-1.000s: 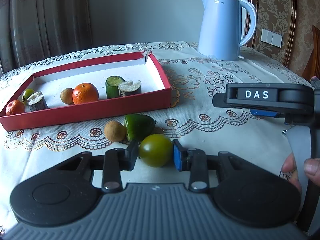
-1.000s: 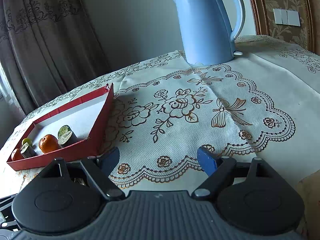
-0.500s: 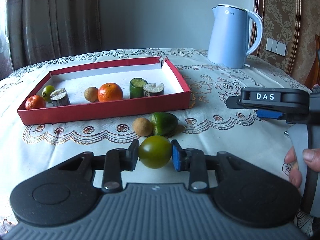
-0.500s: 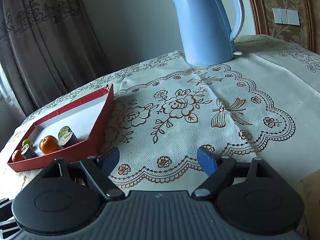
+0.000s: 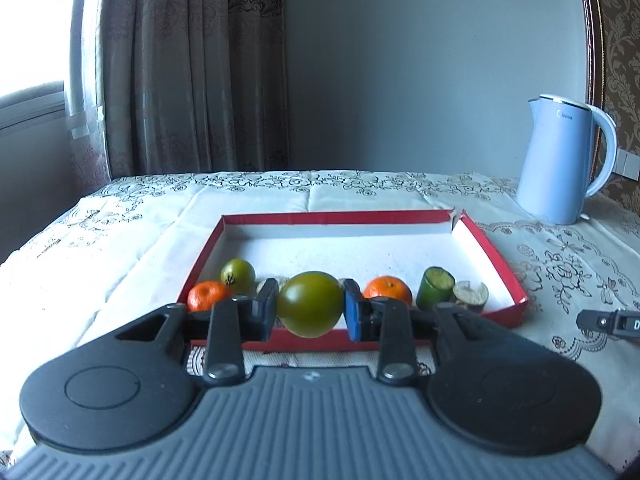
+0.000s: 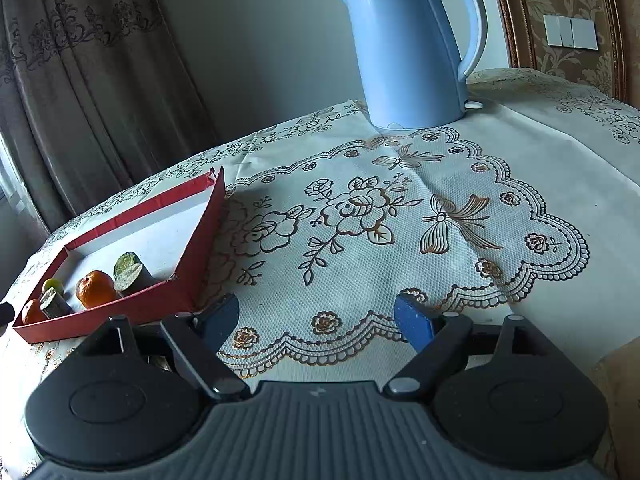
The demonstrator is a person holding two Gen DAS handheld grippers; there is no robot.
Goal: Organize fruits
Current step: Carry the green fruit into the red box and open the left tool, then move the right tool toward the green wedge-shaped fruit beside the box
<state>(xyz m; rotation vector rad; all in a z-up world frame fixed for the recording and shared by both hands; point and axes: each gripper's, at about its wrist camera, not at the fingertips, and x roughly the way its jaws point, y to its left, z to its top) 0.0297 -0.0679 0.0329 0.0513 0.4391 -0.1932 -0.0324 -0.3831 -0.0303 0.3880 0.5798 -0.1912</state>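
My left gripper (image 5: 311, 307) is shut on a round green fruit (image 5: 310, 303) and holds it in the air just above the near wall of the red tray (image 5: 336, 218). Inside the tray lie a small green fruit (image 5: 237, 274), two oranges (image 5: 205, 295) (image 5: 387, 289), a green cucumber piece (image 5: 435, 287) and a grey-topped stub (image 5: 472, 294). My right gripper (image 6: 316, 320) stands open over the lace cloth with nothing between its fingers. The red tray (image 6: 202, 236) lies to its left, with an orange (image 6: 95, 288) and cut pieces in it.
A light blue kettle (image 5: 564, 168) (image 6: 408, 44) stands at the back right of the table. A lace mat (image 6: 400, 232) covers the cloth under the right gripper. Curtains hang behind the table's far left edge. The other gripper's tip (image 5: 608, 322) shows at the right edge.
My left gripper has risen and moved left and forward with the green fruit, from the cloth to the tray's near wall. The loose fruits on the cloth have passed out of view. The right gripper stayed still.
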